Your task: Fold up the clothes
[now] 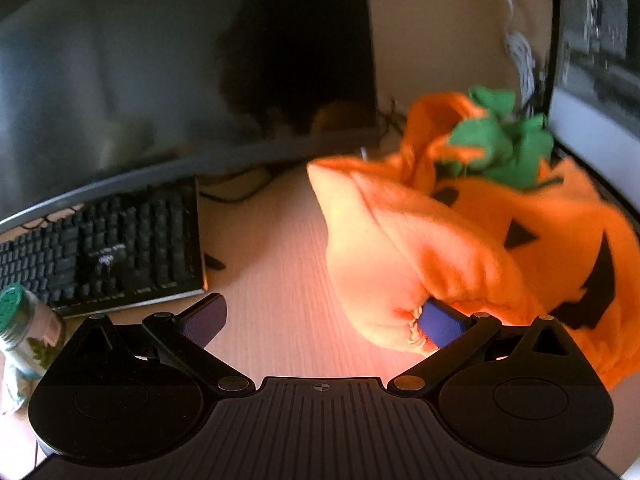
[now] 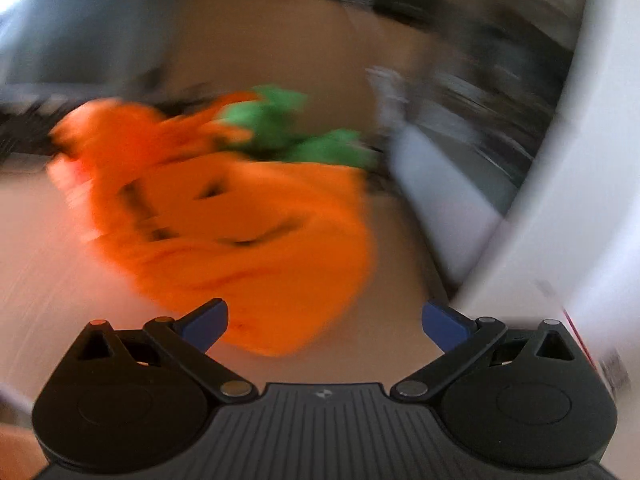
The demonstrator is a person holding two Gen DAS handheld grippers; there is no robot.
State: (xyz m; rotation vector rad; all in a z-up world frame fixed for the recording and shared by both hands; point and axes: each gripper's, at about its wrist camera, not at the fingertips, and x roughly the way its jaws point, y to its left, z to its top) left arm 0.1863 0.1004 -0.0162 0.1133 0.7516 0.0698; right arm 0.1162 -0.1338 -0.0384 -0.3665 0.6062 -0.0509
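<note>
Fleecy orange pumpkin costume [image 1: 500, 232] crumpled on pale woodgrain desk [image 1: 272, 248], left tongs [image 1: 322, 322] and right tongs [image 2: 325, 322] both spread apart

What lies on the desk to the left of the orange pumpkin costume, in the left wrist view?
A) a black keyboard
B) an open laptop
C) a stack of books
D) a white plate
A: a black keyboard lies on the desk, left of the pumpkin costume, in front of a monitor.
</note>
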